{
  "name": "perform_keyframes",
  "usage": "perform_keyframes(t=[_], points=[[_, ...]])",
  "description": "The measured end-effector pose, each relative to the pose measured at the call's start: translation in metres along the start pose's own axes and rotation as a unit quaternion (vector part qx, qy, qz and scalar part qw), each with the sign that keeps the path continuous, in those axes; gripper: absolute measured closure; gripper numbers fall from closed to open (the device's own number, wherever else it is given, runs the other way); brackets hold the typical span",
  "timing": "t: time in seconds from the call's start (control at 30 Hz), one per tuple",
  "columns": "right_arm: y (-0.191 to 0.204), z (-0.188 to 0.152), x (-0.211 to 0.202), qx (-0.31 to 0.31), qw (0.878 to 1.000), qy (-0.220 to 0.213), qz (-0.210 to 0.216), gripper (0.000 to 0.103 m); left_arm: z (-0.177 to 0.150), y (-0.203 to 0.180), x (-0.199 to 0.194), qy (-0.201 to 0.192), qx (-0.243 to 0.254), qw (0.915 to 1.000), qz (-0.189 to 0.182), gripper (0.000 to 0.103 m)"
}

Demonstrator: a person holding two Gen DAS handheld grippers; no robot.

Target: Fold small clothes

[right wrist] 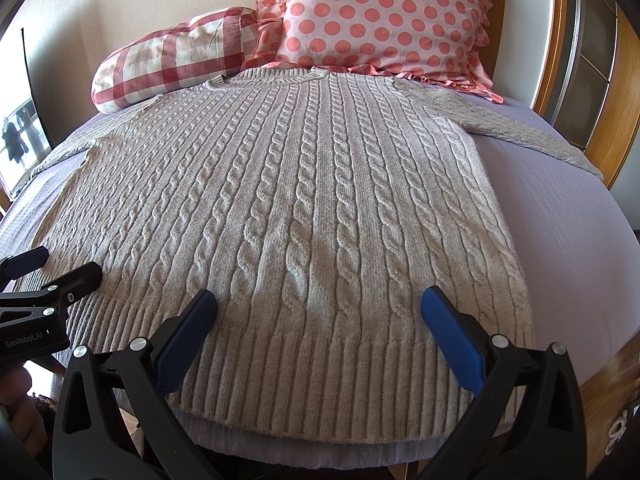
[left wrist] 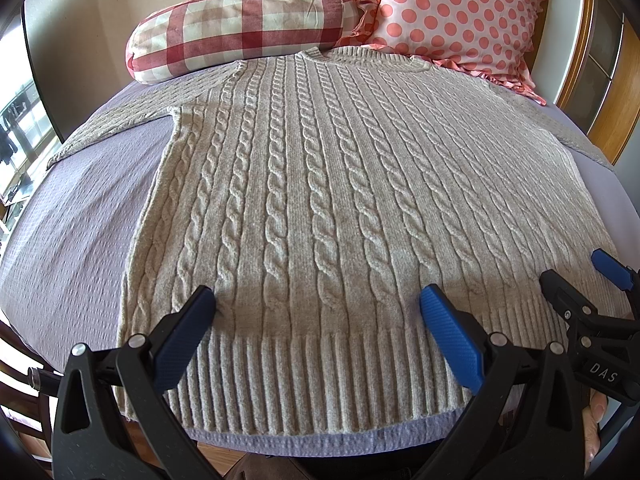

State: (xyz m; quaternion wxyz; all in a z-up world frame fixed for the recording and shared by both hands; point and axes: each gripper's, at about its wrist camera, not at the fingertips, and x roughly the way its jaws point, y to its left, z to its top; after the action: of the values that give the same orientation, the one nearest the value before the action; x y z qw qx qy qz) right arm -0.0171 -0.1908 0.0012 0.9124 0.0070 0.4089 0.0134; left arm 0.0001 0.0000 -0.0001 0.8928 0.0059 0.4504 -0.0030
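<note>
Sweater [left wrist: 320, 208] lies flat, face up, spread on the bed [left wrist: 72, 248], hem toward the tools and neckline at the far end by the pillows. Nearest: left tool [left wrist: 318, 312] and right tool [right wrist: 319, 312] both hover over the ribbed hem [left wrist: 320, 380], jaws spread wide, nothing between them; whether the fingertips touch the knit I can't tell. Left one sits over the hem's left-centre, right one over its right-centre, just beside each other. Handling, as a judgement: thick cable knit, soft and floppy, no stiffness, moderately heavy for a garment, high friction against the textured lavender cover, so it'll drag and bunch instead of sliding. Not fragile, but loose yarn can snag on the finger pads [left wrist: 452, 340]. It stretches, so lifting from one point will distort it. Best holds look like the hem corners, where the rib band is doubled and firm; pinch through both layers or only the top one comes up. Mid-body: cables run straight, no visible wrinkles. Farther out, both sleeves [right wrist: 528, 132] lie splayed sideways onto the bed; cuffs are the obvious grab for folding them in. Far end: collar [right wrist: 276, 76] touches the gingham bolster [left wrist: 240, 28] and the polka-dot pillow [right wrist: 380, 12].
</note>
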Motion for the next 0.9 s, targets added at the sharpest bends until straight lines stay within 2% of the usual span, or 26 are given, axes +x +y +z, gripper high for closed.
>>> perform_keyframes(t=[0.77,0.9], points=[[0.0004,-0.0007,-0.0002,-0.001,1.0,0.0,0.0,0.001,0.0,0.0,0.0,-0.001,0.0,1.0,0.0,0.002],[-0.0005,-0.0016,0.001,-0.009,1.0,-0.019,0.009,0.001,0.0001,-0.0001,-0.0001,-0.002,0.001,1.0,0.0,0.002]])
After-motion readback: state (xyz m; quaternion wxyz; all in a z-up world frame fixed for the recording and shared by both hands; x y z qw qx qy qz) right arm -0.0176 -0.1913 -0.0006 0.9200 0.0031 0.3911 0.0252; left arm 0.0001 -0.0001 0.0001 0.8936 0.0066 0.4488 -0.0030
